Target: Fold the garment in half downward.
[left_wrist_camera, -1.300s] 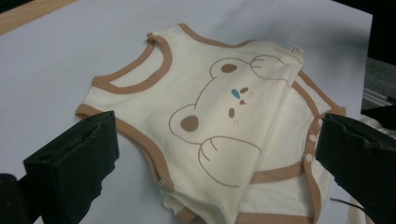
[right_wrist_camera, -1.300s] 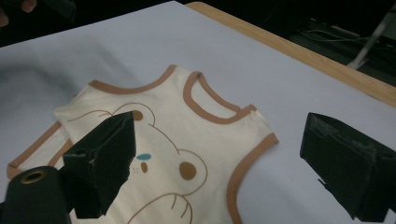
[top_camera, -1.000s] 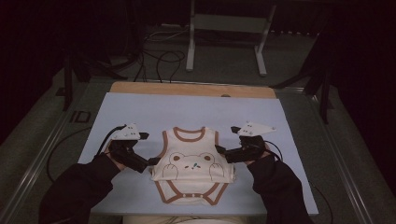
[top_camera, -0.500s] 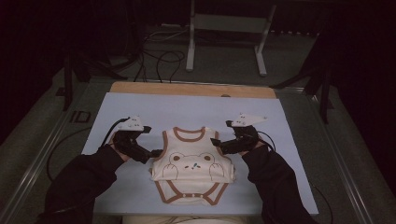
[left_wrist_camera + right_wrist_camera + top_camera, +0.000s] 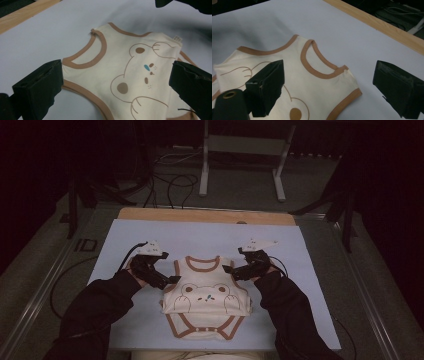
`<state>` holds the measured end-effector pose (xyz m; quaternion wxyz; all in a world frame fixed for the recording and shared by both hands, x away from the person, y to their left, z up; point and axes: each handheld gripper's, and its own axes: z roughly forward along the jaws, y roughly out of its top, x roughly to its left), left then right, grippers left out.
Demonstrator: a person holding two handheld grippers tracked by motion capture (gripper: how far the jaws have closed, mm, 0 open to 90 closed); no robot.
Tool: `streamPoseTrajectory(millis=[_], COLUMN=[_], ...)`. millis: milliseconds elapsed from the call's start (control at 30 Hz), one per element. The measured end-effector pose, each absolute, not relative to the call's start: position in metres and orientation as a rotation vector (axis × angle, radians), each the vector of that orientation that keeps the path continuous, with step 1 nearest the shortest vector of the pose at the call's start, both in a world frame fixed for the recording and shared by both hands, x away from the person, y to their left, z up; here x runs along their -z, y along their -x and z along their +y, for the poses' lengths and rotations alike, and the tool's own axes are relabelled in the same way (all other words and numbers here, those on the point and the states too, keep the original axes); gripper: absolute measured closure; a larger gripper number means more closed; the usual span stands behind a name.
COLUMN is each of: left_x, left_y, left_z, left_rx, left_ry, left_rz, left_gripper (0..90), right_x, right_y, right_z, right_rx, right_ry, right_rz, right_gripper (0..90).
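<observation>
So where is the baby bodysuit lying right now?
In the high view the baby bodysuit lies flat on the pale blue mat, near the person's edge, between the left claw and the right claw.

A pale blue mat (image 5: 200,235) covers the worktop, with a wooden strip (image 5: 205,216) showing along its far edge. Beyond that, a grey metal stand (image 5: 242,150) sits on the floor, black cables (image 5: 170,182) looped just to its left.

one bodysuit (image 5: 206,297), two grippers: left (image 5: 170,280), right (image 5: 229,269).
</observation>
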<state>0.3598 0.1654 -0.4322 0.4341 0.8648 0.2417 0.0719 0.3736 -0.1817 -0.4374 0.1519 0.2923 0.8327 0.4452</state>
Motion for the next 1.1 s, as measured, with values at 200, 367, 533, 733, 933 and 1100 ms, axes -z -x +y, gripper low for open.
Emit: streamPoseTrajectory(millis=[200,367,533,733,933,1100], left_x=[0.442,0.45,0.458,0.469,0.48,0.489], left_y=[-0.369,-0.376,-0.386,-0.397,-0.406,-0.413], left_z=[0.161,0.158,0.158,0.159,0.16,0.162], left_rx=[-0.176,-0.188,-0.188,-0.19,-0.179,-0.167], left_ry=[-2.158,-2.174,-2.17,-2.178,-2.188,-2.201], left_rz=[0.614,0.617,0.645,0.676,0.705,0.727], left_gripper=[0.5,0.5,0.7,5.0,5.9,10.4], right_x=[0.45,0.461,0.474,0.487,0.498,0.505], right_y=[-0.383,-0.39,-0.399,-0.41,-0.421,-0.429], right_z=[-0.179,-0.174,-0.172,-0.174,-0.177,-0.18], right_rx=[-1.263,-1.228,-1.197,-1.138,-1.096,-1.084], right_ry=[-0.833,-0.806,-0.807,-0.82,-0.866,-0.912], right_rz=[2.417,2.452,2.49,2.533,2.556,2.555], right_gripper=[11.1,10.9,10.6,10.4,10.4,10.4])
